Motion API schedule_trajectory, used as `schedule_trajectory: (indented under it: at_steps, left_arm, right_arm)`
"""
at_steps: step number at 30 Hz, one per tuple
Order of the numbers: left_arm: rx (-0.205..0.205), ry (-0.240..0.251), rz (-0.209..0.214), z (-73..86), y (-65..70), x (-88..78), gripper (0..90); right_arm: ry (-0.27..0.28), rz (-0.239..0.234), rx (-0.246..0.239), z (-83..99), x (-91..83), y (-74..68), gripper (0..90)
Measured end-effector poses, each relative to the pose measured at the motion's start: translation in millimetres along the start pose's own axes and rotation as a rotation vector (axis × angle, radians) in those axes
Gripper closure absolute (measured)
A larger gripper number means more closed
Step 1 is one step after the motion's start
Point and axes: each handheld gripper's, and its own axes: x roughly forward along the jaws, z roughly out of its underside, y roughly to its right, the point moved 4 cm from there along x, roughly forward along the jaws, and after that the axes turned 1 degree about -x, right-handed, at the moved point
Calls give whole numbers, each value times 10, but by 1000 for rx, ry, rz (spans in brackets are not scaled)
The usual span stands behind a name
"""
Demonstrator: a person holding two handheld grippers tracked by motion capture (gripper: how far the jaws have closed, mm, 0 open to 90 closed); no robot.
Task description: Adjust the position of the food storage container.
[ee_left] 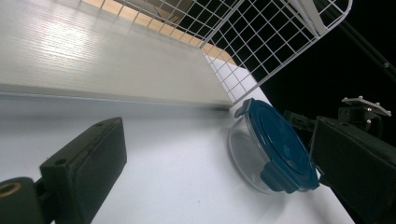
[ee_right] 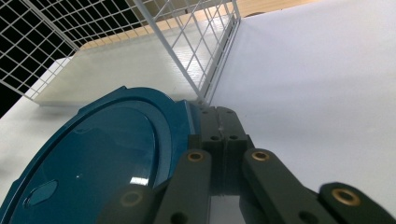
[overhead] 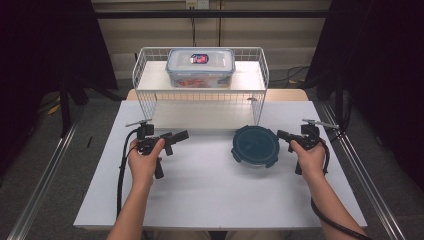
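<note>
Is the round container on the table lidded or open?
Lidded: the dark blue lid sits flat on the round container, its clear wall showing beneath in the left gripper view.

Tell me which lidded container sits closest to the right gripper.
The round container with the dark blue lid, on the table beside the right gripper; the rectangular one sits atop the wire rack.

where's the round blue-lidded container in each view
High view: the round blue-lidded container sits right of centre on the white table, in front of the wire shelf rack, beside the right hand-held gripper.
Left gripper view: right of centre, tilted on edge by the camera's roll.
Right gripper view: lower left, large, beside the shut jaws.
Shared landmark: the rack's white wire side panel.
</note>
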Motion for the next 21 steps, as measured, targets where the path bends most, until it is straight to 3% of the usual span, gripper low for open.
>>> schedule_trajectory:
  at_steps: [10,21]
  left_arm:
    - [1,-11,3,15,9,32,39]
    - [-1,-15,6,21,12,34,39]
  right_arm:
    - [-8,-20,1,27,-2,-56,900]
    - [-27,-69,-9,76,55,-226,900]
